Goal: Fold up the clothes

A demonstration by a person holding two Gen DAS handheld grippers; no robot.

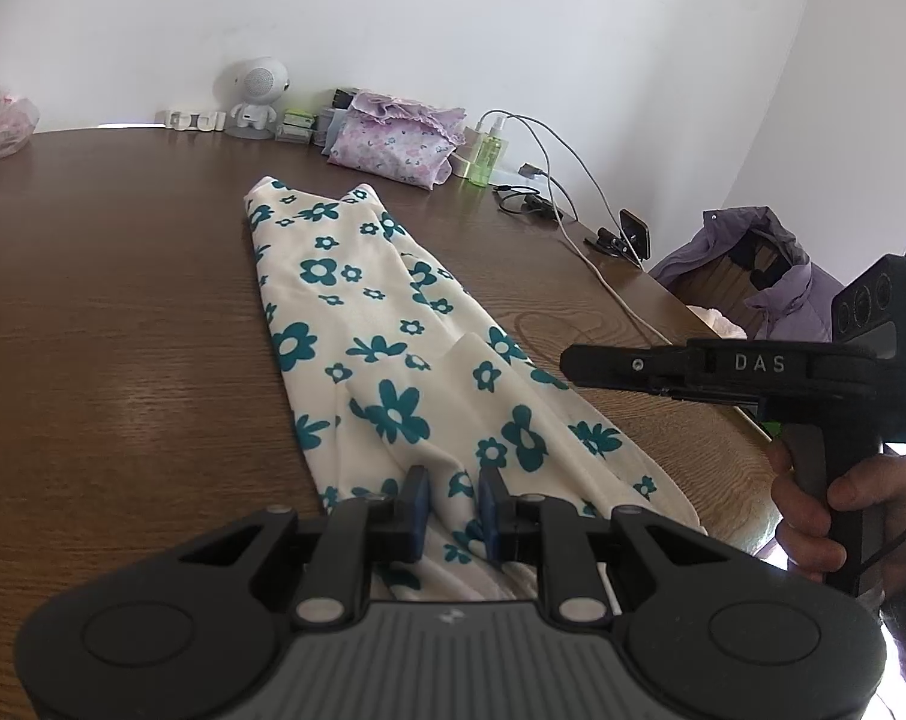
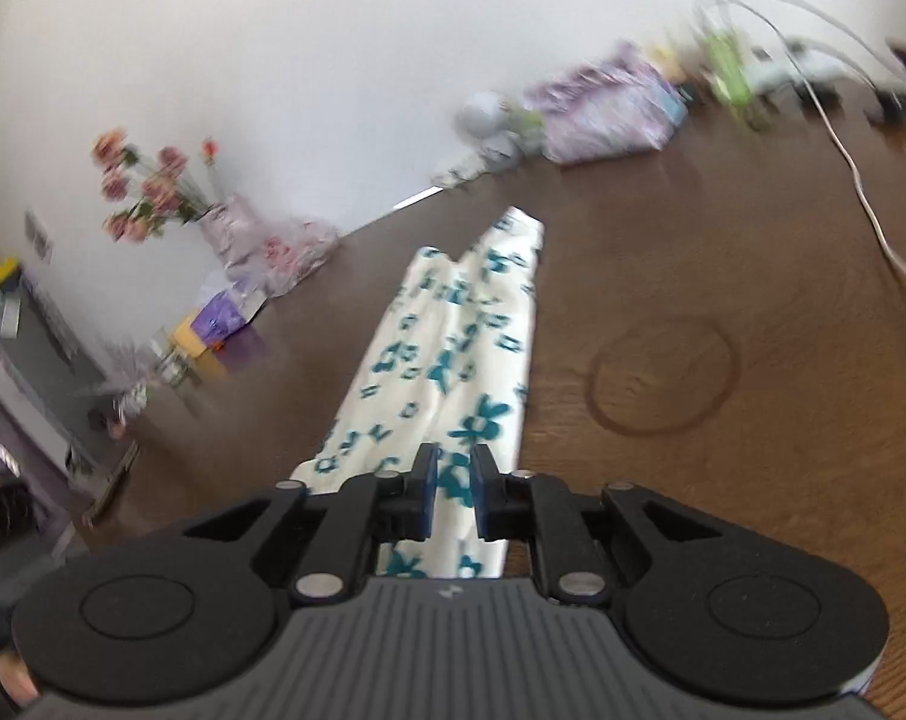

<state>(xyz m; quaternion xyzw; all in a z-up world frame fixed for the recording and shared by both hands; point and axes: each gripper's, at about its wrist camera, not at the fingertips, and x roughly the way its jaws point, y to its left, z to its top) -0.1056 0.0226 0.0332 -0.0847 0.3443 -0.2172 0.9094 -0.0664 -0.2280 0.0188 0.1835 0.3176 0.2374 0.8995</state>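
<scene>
Cream garment [image 1: 387, 360] with teal flowers lies in a long, narrow fold on the brown wooden table [image 1: 123, 312], running from the near edge toward the far edge.

Left wrist view: left gripper [image 1: 453, 507] sits low at the garment's near end, its blue pads drawn close with a ridge of the cloth pinched between them. Right gripper [image 1: 573, 363] reaches in from the table's right edge, seen side-on above the cloth's right border; a hand [image 1: 813, 516] wraps its handle. From here I cannot tell whether its tips touch the cloth. Along the far edge: a small white robot figure [image 1: 255, 96], a lilac floral pouch [image 1: 393, 144], a green spray bottle [image 1: 486, 156], and white cables [image 1: 573, 210] trailing to the right edge.

Right wrist view, blurred: right gripper [image 2: 453, 489] at the garment's [image 2: 453, 330] near end, its blue pads close together, with a strip of cloth between them. A dark ring mark [image 2: 663, 378] shows on the wood to the right of the cloth. Pink flowers in a vase [image 2: 159, 192] stand at the far left corner.
</scene>
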